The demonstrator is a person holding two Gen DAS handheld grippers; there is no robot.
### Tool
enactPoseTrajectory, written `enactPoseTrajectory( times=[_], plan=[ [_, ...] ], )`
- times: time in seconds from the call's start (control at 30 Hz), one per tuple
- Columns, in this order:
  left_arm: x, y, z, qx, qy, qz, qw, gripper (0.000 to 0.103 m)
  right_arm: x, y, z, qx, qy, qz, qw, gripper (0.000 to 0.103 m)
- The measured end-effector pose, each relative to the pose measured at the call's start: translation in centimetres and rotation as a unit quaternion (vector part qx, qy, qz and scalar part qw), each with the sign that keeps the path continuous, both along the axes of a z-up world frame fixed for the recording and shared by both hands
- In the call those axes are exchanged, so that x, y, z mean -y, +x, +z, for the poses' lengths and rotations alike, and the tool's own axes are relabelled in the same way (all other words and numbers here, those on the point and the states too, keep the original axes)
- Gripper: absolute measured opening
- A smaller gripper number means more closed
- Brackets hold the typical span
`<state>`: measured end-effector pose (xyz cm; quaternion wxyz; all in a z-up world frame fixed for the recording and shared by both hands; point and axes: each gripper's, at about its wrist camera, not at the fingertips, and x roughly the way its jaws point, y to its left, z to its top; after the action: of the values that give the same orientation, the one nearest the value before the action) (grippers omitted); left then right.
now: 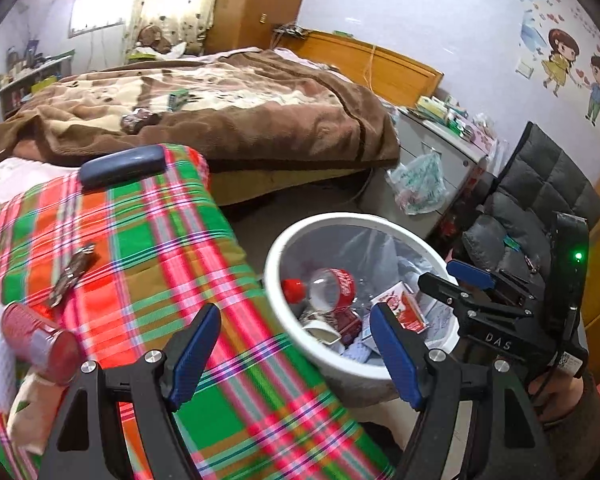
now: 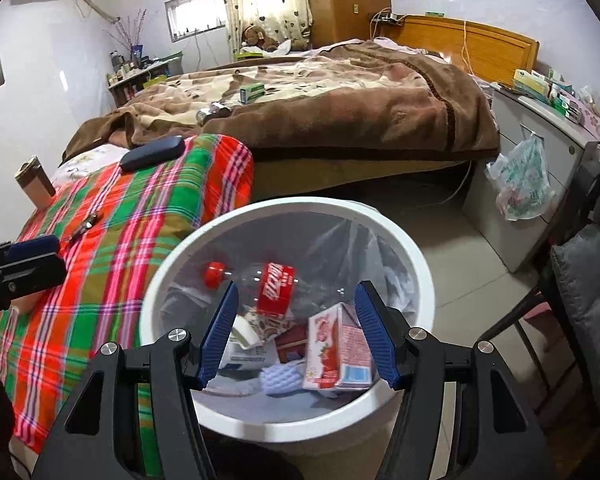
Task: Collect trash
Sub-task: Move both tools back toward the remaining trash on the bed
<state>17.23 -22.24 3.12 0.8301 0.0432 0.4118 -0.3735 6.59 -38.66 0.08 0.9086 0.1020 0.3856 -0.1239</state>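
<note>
1. Your right gripper [image 2: 296, 332] hangs over the white bin [image 2: 380, 216], jaws apart with nothing between the pads.
2. Inside the bin lie a cola bottle [image 2: 274, 286] with a red cap and a pink milk carton [image 2: 338, 350], among other scraps.
3. Your left gripper [image 1: 292, 356] is open and empty, above the edge of the plaid cloth [image 1: 148, 240] beside the bin.
4. On that cloth you have a red can [image 1: 38, 340] on its side, a dark wrapper [image 1: 74, 272] near it, and a blue case [image 1: 124, 166] at the far end.
</note>
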Motion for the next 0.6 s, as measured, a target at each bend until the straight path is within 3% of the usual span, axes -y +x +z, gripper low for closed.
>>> enactPoseTrajectory(
  times=[0.4, 0.6],
  plan=[
    [-9.1, 0.0, 0.3, 0.017, -0.004, 0.074, 0.9971, 0.077, -4.3, 1.1, 0.6, 0.025, 0.015, 0.044, 0.999, 0.062],
    [-14.0, 0.2, 0.1, 0.023, -0.001, 0.116, 0.9930, 0.084, -7.1, 2.0, 0.4, 0.031, 0.023, 0.081, 0.996, 0.062]
  ],
)
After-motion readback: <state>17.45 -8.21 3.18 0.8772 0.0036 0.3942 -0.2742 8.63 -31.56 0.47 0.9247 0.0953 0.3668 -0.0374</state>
